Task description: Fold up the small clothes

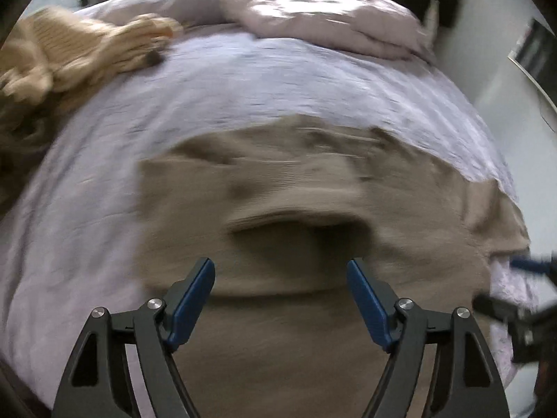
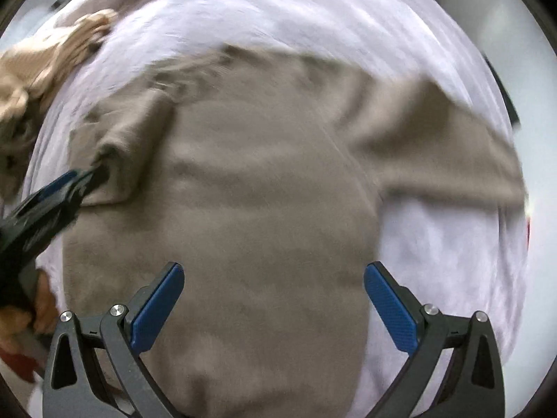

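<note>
Far left corner of the bed (image 1: 264,80): heap of tan clothes (image 1: 62,55), well apart. Middle to near edge: brown sweater (image 2: 250,181) spread flat, body running toward the jaws, one sleeve reaching right. Left gripper (image 1: 280,292) jaws wide apart, empty, over the neck opening. Right gripper (image 2: 273,296) likewise spread, holding nothing, over the body's right side, nearer that sleeve.

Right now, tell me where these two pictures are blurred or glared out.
Left wrist view: motion smear across the taupe knit sweater and the tan knitted garment; sunlight washes out the rumpled pink quilt. Right wrist view: heavier smear streaks the pale lilac bedsheet; the sweater's edges are soft. Fisheye bends both.
</note>
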Action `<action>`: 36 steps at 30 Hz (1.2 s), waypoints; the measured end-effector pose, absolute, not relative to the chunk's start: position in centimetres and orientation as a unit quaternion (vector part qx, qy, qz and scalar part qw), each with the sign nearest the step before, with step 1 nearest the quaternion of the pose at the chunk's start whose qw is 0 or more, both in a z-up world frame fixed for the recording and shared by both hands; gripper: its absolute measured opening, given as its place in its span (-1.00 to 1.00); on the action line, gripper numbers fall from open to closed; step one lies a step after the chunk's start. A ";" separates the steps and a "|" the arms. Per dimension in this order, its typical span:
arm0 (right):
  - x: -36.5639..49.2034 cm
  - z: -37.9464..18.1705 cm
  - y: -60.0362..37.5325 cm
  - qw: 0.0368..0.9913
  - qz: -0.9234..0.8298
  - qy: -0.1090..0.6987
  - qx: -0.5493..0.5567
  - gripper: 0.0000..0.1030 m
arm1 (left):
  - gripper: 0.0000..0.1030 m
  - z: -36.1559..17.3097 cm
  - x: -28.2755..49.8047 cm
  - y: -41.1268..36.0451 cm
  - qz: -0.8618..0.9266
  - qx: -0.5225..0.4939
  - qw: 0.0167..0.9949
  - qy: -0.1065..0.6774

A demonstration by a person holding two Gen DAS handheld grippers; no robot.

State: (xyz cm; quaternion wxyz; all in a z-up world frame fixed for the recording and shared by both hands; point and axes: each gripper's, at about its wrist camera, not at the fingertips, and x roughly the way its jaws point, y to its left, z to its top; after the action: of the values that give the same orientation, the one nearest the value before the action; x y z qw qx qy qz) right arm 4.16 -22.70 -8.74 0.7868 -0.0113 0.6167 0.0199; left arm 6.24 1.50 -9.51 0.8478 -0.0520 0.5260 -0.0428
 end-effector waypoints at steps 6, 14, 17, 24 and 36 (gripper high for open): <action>9.8 -8.3 -11.0 0.818 0.129 0.529 -0.188 1.00 | 0.54 -12.0 5.9 8.7 0.037 -0.074 0.820 0.566; 14.2 -16.1 -2.9 0.755 0.117 0.520 -0.383 -0.78 | 0.54 -16.8 5.5 10.9 0.062 -0.088 0.788 0.606; 16.5 -12.3 -9.1 0.810 0.140 0.556 -0.127 -0.77 | 0.54 -18.0 5.9 10.7 0.064 -0.101 0.781 0.614; 15.2 -15.2 -25.8 0.763 0.063 0.590 0.257 0.17 | 0.54 -16.4 6.0 11.4 0.042 -0.118 0.783 0.609; 14.0 -16.5 -31.3 0.742 0.053 0.564 0.360 0.18 | -0.12 -19.6 14.3 11.8 -0.064 -0.160 0.735 0.655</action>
State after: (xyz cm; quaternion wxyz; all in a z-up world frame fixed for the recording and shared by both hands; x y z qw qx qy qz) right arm 13.98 -31.30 -16.51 0.7416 0.3597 0.5638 0.0526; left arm 14.25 11.81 -19.56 0.7353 -0.1599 0.6555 -0.0642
